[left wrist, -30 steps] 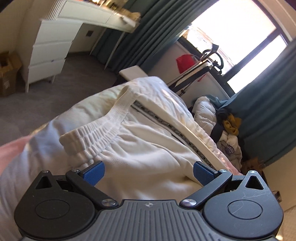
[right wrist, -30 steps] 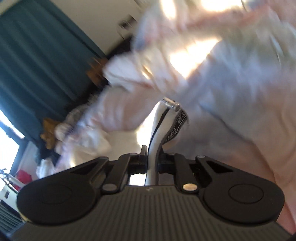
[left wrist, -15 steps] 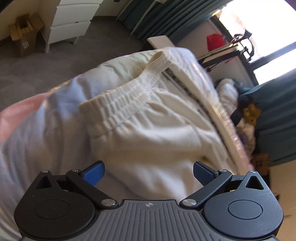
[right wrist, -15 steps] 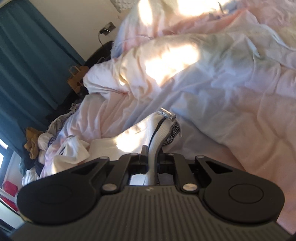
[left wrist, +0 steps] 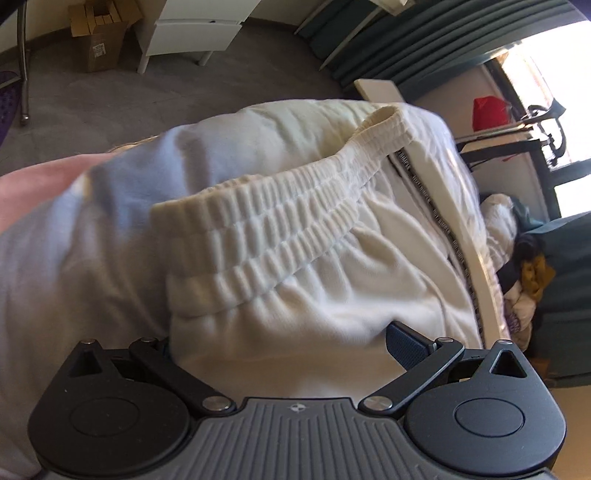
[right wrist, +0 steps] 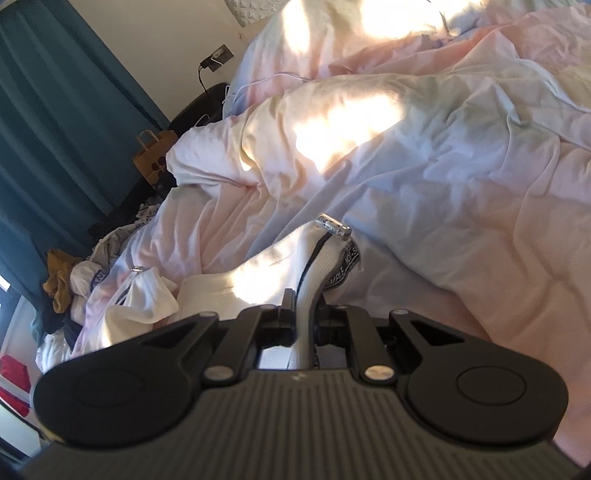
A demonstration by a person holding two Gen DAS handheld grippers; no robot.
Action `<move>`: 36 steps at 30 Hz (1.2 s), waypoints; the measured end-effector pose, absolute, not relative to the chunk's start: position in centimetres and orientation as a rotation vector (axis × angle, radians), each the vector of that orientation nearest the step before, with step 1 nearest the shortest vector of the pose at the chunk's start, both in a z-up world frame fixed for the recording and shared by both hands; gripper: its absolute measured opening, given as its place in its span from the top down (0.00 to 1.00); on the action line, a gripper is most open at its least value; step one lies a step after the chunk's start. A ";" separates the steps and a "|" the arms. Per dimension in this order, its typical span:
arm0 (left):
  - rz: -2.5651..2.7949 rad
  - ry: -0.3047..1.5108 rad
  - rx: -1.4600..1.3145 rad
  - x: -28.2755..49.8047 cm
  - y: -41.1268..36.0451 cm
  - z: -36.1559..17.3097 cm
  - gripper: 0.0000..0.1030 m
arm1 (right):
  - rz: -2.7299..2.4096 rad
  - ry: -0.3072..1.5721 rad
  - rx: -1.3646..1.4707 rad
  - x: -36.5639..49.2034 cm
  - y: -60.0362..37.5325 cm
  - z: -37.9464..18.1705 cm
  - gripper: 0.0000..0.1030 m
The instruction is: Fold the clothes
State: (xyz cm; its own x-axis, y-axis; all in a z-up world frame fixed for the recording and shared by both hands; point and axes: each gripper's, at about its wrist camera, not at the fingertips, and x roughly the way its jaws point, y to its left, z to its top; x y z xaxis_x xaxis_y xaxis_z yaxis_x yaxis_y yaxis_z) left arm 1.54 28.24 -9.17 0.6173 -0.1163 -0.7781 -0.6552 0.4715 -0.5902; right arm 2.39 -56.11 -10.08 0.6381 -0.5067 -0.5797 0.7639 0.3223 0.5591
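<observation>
Cream-white sweatpants [left wrist: 295, 280] with a ribbed elastic waistband [left wrist: 280, 225] and a lettered side stripe [left wrist: 439, 229] lie on the bed. My left gripper [left wrist: 284, 339] is open, low over the fabric just below the waistband; the cloth bulges between the fingers and hides the left pad. In the right wrist view my right gripper [right wrist: 304, 314] is shut on a leg end of the sweatpants [right wrist: 314, 269], where a black stripe and a small metal zip pull [right wrist: 332, 227] show.
A rumpled pink and pale blue duvet [right wrist: 443, 155] covers the bed. A pile of other clothes [right wrist: 85, 273] lies by the teal curtains [right wrist: 55, 110]. A white drawer unit [left wrist: 199, 26], a cardboard box [left wrist: 99, 33] and grey carpet lie beyond the bed edge.
My left gripper has moved down and in toward the waistband, and cloth now covers its left pad. My right gripper stays shut on the leg end; its view has steadied.
</observation>
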 end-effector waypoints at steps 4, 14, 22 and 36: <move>0.365 0.802 -1.091 1.3 28.5 -9.0 0.12 | -0.847 0.340 0.936 2.7 -56.4 -10.8 0.89; 0.331 0.724 -1.159 1.3 29.1 -9.0 0.66 | -0.820 0.346 0.994 2.5 -57.1 -11.6 0.89; 0.269 0.672 -1.077 -0.1 28.5 -6.3 0.88 | -0.788 0.317 1.024 1.1 -57.4 -11.5 0.89; 0.182 0.535 -1.052 -4.0 29.5 -0.8 0.90 | -0.780 0.167 0.997 -2.9 -57.5 -9.3 0.90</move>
State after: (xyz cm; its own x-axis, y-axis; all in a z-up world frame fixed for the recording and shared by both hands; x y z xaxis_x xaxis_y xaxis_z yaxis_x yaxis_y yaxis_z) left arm -3.99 29.46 -0.76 0.8586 -0.1078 -0.5011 -0.3907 0.4951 -0.7760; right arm -2.88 -57.45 -9.30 0.7226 -0.5122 -0.4642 0.6575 0.3021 0.6902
